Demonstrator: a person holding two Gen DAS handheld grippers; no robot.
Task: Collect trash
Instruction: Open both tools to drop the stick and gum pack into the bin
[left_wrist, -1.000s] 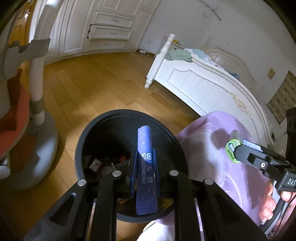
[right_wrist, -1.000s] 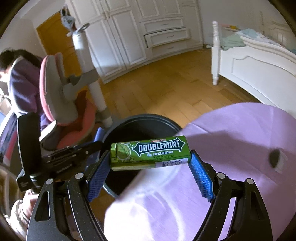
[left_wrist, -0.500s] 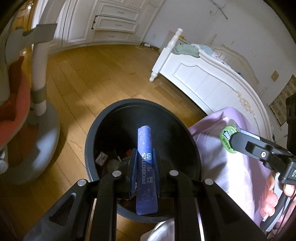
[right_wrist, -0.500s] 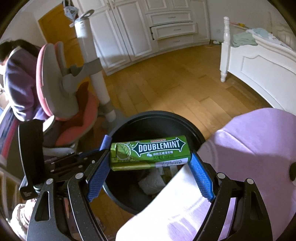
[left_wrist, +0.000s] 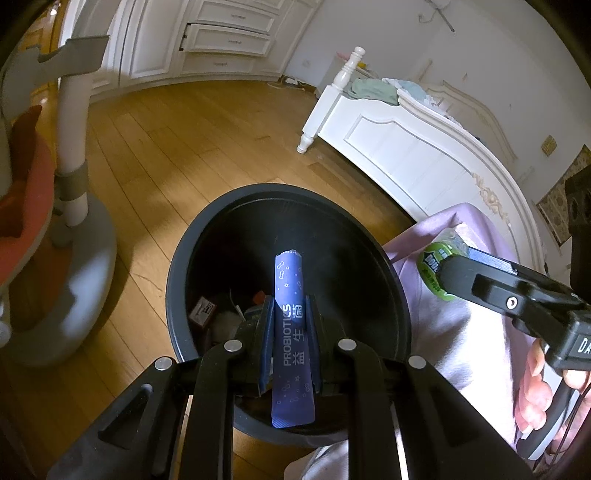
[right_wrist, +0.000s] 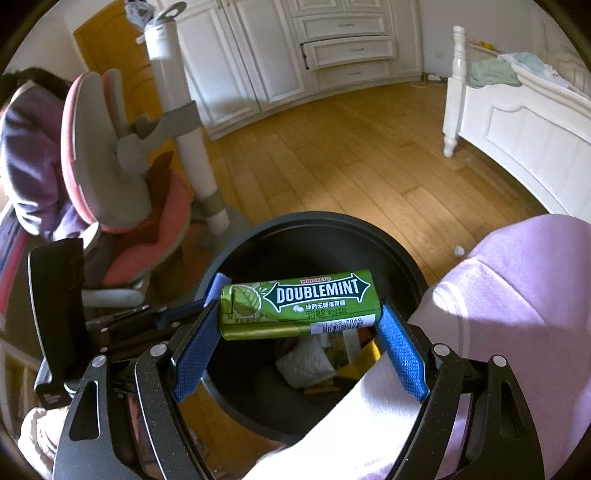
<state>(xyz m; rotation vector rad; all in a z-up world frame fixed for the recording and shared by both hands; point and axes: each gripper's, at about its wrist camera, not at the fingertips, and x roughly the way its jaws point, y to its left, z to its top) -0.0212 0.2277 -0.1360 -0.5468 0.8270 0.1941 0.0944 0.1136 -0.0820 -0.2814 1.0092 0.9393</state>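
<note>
A round black trash bin (left_wrist: 184, 254) stands on the wood floor, with several scraps inside; it also shows in the right wrist view (right_wrist: 402, 251). My left gripper (left_wrist: 290, 314) is shut on a blue probiotics sachet (left_wrist: 291, 332), held upright over the bin's mouth. My right gripper (right_wrist: 299, 314) is shut on a green Doublemint pack (right_wrist: 299, 302), held crosswise over the bin. The right gripper with the pack's end (left_wrist: 436, 267) shows at the right in the left wrist view. The left gripper (right_wrist: 184, 310) shows at the left in the right wrist view.
A lilac-covered surface (right_wrist: 517, 295) borders the bin on the right. A pink and grey chair (right_wrist: 122, 177) with a white post stands to the left. A white bed (left_wrist: 406, 147) is at the far right, white cabinets (right_wrist: 332, 48) behind. A person in purple (right_wrist: 26, 147) sits at far left.
Both grippers have moved forward from above the lilac surface to above the bin's mouth. Both still hold their items.
</note>
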